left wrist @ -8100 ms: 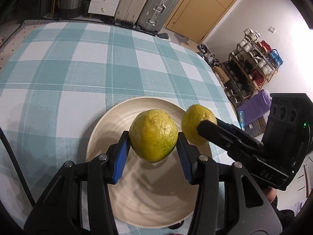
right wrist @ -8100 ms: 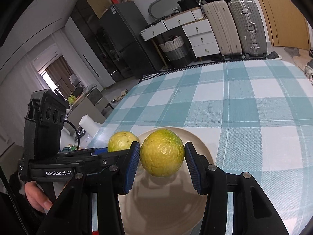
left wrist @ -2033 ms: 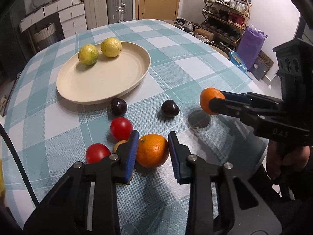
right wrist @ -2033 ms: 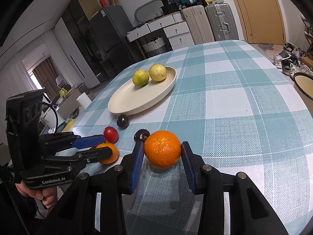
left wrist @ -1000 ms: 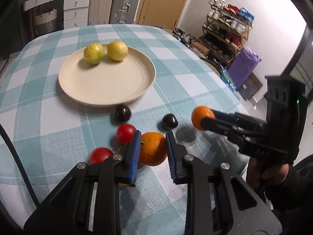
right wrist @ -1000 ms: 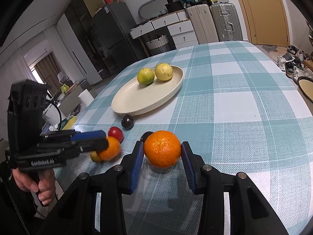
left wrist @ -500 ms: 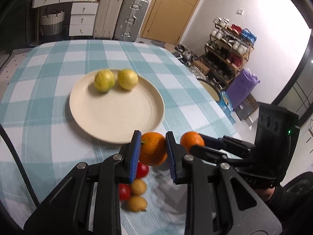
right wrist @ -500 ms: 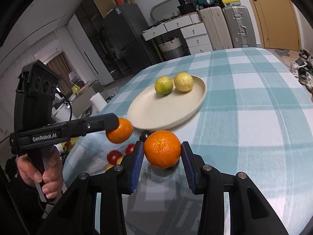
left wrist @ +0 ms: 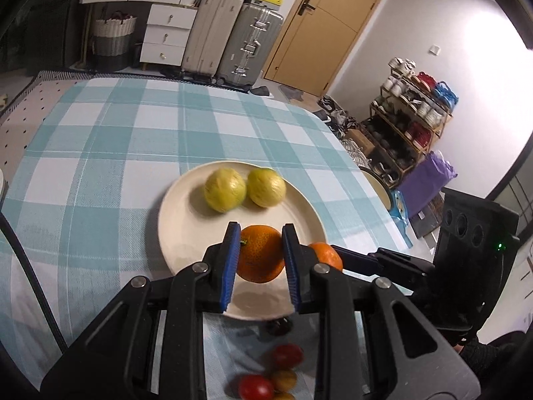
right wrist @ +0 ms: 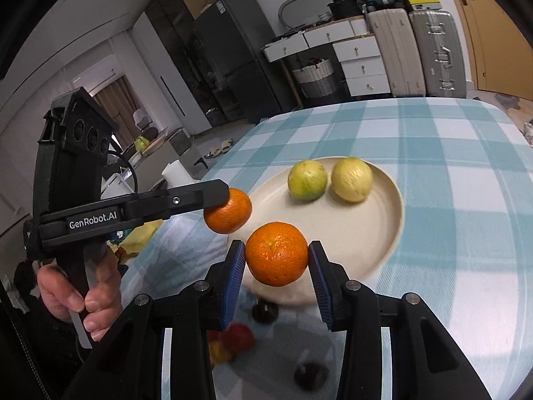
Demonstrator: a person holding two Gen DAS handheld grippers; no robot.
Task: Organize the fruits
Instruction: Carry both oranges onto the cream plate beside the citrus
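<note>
My left gripper is shut on an orange and holds it in the air above the near part of the cream plate. My right gripper is shut on a second orange, held above the plate's near rim. Two yellow-green citrus fruits lie side by side at the far part of the plate. In the right wrist view the left gripper's orange hangs at the plate's left edge. In the left wrist view the right gripper's orange shows just right of mine.
The table has a teal and white checked cloth. Below the grippers lie red tomatoes, small yellow fruits and dark plums. Suitcases, drawers and a shoe rack stand beyond the table.
Both grippers have carried their oranges up from the table near the small fruits and forward over the plate. The plate and its two citrus fruits have not moved.
</note>
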